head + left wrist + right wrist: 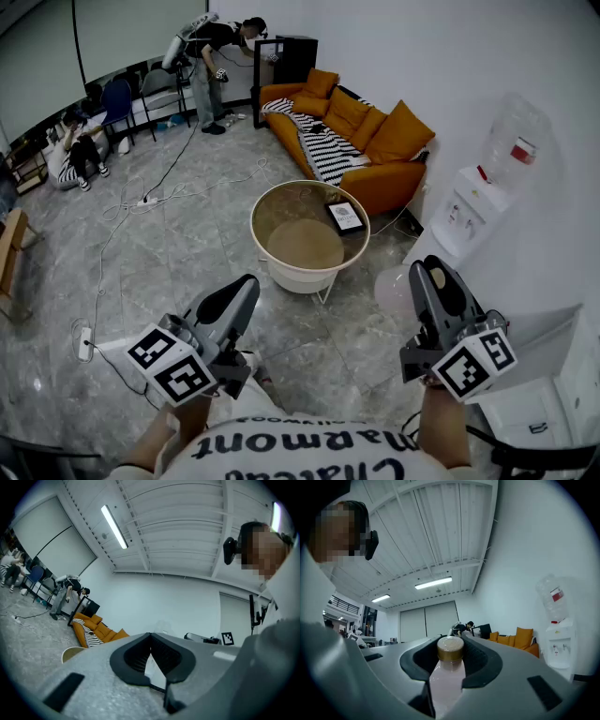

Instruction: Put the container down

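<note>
The container is a pale pink bottle (446, 679) with a gold cap, upright between the jaws of my right gripper (451, 642), whose pads press on its sides. In the head view the right gripper (427, 269) is held up at the lower right, and the bottle (391, 291) shows as a pale round shape just left of it. My left gripper (247, 283) is at the lower left, its jaws together with nothing in them. In the left gripper view the left gripper (151, 637) has its tips meeting, and only white wall shows behind them.
A round cream table (260, 208) stands ahead on the marble floor with a dark QR-code card (345, 217) on it. An orange sofa (361, 127) is behind it and a water dispenser (472, 208) at the right wall. Cables (141, 201) cross the floor at the left. People are at the far back.
</note>
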Motion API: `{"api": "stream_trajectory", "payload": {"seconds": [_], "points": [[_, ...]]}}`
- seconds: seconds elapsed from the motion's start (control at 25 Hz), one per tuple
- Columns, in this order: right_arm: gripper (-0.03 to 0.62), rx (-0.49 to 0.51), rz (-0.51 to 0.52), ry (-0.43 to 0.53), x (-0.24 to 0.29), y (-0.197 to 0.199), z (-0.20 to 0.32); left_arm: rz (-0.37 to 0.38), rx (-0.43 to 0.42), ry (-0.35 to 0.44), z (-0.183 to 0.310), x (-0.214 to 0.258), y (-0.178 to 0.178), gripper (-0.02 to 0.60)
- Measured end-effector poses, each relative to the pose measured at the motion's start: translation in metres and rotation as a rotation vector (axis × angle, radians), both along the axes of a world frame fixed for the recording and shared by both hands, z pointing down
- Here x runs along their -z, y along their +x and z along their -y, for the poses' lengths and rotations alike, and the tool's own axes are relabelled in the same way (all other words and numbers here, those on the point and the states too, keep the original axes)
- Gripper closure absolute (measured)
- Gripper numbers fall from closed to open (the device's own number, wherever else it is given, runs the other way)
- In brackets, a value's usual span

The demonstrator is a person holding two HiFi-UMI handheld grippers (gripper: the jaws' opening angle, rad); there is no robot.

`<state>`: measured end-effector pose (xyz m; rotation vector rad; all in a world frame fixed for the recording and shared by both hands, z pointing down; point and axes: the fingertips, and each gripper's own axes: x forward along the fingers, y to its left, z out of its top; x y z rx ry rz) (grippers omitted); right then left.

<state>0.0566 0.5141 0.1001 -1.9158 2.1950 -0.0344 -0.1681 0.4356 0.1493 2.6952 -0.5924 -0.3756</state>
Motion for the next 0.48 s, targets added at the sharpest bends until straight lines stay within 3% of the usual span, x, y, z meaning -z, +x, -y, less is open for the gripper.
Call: {"api": "stream_trajectory", "payload": {"seconds": [0.48], "points": [[0.467,-0.030,-0.016,-0.007,0.002,0.006,0.047,-0.019,-0.012,-0.005,0.059,0.001,0.004,0.566]]}}
